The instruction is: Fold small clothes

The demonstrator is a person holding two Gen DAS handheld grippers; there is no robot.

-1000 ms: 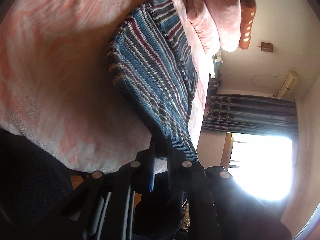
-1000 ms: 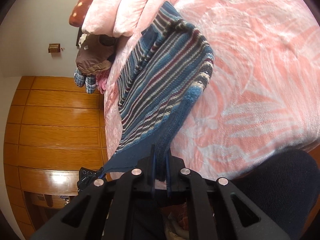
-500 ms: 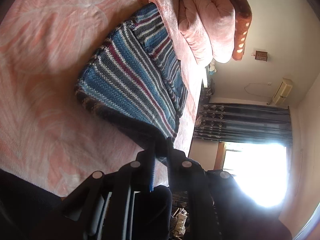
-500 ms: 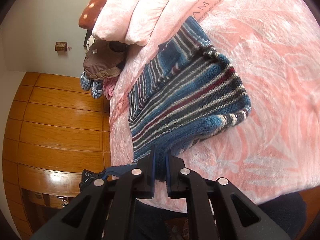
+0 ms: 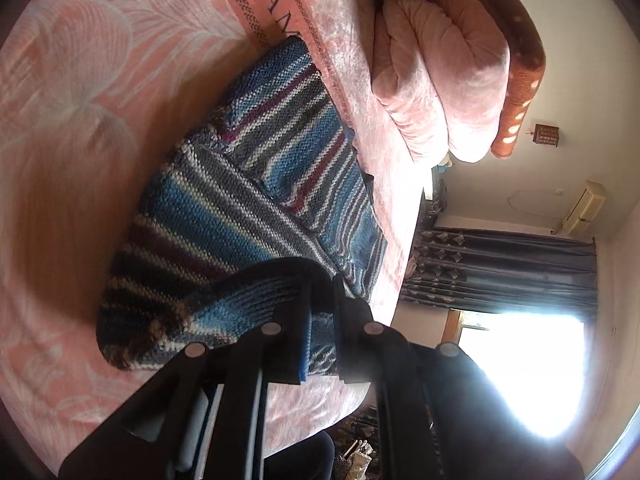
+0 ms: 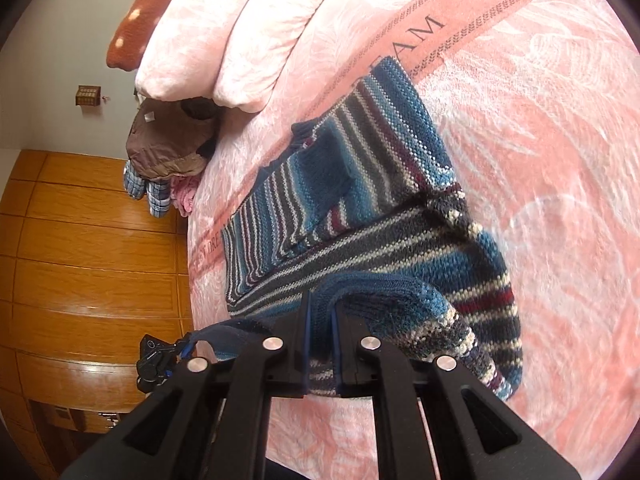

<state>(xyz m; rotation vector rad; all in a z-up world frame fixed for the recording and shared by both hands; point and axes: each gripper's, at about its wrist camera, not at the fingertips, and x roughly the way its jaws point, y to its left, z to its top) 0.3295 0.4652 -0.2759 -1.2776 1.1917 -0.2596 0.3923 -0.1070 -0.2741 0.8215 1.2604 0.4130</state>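
Sweater hem pinched in left tool and right tool, folded on bedspread.

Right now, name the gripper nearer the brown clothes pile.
Left. The left gripper clamps the sweater at the bed edge nearest the brown clothes pile; the right gripper clamps it further in.

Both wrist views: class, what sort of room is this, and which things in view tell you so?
Most likely a bedroom. A pink bedspread covers a bed, a folded quilt lies at its far end, and a wooden wardrobe stands alongside.
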